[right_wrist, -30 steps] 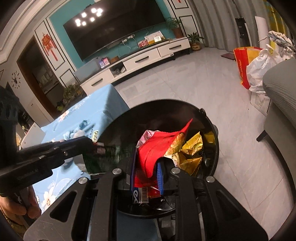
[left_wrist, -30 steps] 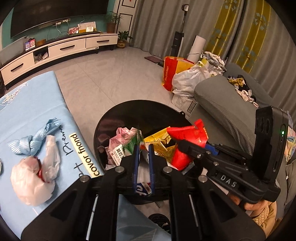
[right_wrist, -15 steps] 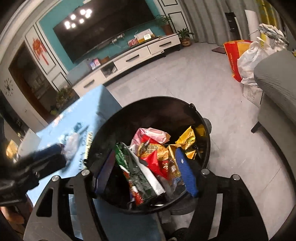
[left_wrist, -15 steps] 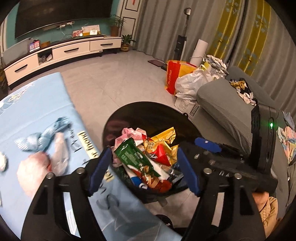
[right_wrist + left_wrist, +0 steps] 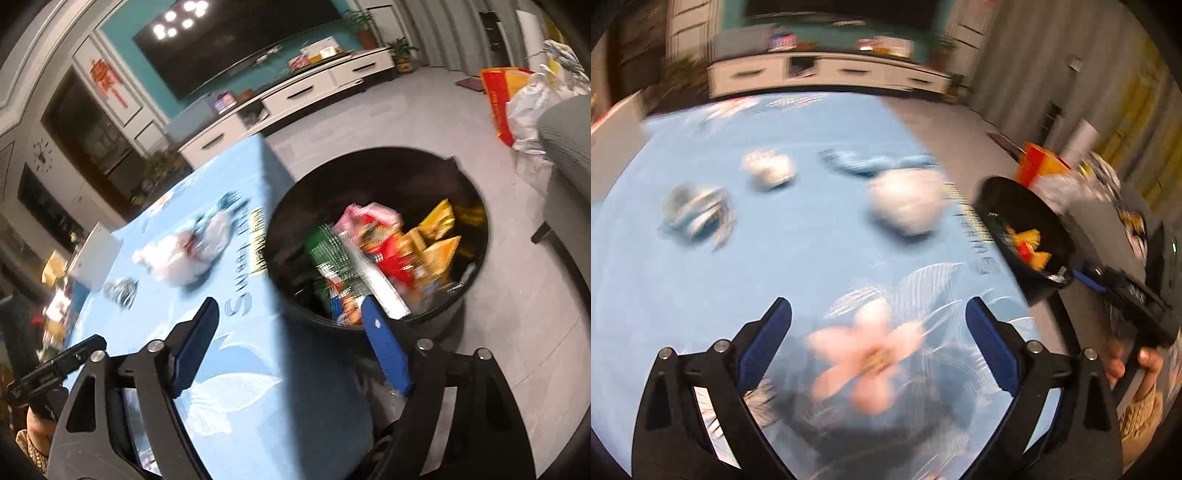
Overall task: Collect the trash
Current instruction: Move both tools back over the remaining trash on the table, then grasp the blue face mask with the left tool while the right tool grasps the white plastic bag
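Note:
My left gripper [image 5: 879, 317] is open and empty above the blue flowered tablecloth [image 5: 775, 258]. On the cloth lie a white crumpled bag [image 5: 907, 205], a white wad [image 5: 770, 170], a grey-blue crumpled wrapper [image 5: 694, 214] and a blue knotted strip [image 5: 871, 164]. The black round bin [image 5: 1027, 229] stands off the table's right edge. My right gripper [image 5: 291, 332] is open and empty, over the table edge beside the bin [image 5: 469, 177], which holds red, green and yellow snack wrappers [image 5: 373, 251]. The white bag [image 5: 184, 254] lies on the cloth left of the bin.
A grey sofa [image 5: 569, 147] stands right of the bin. A red-and-yellow bag [image 5: 506, 96] and white plastic bags sit on the grey floor beyond. A white TV cabinet [image 5: 295, 99] lines the far wall. A white box [image 5: 96, 254] sits at the table's far left.
Both grippers opened and dropped their wrappers into the bin. The left gripper swung left over the table; the right gripper pulled back and left toward the table edge.

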### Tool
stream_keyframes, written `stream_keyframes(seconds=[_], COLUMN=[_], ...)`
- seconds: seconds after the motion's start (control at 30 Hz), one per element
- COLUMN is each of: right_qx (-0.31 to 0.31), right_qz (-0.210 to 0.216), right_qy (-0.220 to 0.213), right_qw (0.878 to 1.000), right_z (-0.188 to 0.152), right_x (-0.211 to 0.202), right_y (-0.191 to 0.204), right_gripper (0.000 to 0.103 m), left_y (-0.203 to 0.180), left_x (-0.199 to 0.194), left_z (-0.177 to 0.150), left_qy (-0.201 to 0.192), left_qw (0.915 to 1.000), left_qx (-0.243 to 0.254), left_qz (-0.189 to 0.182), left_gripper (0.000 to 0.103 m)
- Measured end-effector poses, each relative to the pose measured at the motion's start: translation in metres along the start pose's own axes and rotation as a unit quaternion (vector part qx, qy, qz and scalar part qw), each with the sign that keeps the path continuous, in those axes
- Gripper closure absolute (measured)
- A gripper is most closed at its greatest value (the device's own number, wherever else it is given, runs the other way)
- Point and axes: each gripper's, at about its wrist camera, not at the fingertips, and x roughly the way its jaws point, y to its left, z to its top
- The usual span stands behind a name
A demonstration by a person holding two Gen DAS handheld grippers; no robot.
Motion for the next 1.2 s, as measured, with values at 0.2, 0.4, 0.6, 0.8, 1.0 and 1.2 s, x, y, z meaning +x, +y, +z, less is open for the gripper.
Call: stream_keyframes(seconds=[0.2,0.4,0.6,0.8,1.0,1.2], right_qx=[-0.043,-0.101,-0.133,-0.141,-0.155,-0.162], right_qz=[0.009,0.012,0.001,-0.011,-0.02,-0.034], right_qy=[0.04,0.063,0.067,0.056,0.036,0.032], right_qw=[0.998,0.993,0.989,0.988,0.987,0.986], right_z=[-0.015,-0.023,-0.018,-0.005,0.011,0.028], right_x=[0.017,0.035,0.055,0.074,0.093,0.124], right_y=[0.049,0.1,0.132,0.149,0.16,0.161], right_gripper=[0.016,0.014,0.014,0.014,0.014,0.014], left_y=[0.05,0.086,0.128,0.152,0.156,0.156], left_x=[-0.03,-0.044,-0.047,-0.042,-0.03,-0.008], left_z=[-0.018,-0.034,-0.045,-0.042,-0.02,0.006], left_qy=[-0.013,-0.021,-0.025,-0.031,-0.039,-0.037], left_qw=[0.9976,0.9944,0.9883,0.9849,0.9864,0.9881], left_qx=[-0.058,-0.094,-0.144,-0.166,-0.157,-0.145], left_qz=[0.036,0.044,0.043,0.037,0.03,0.034], left_gripper=[0.003,0.003,0.003,0.003,0.003,0.003])
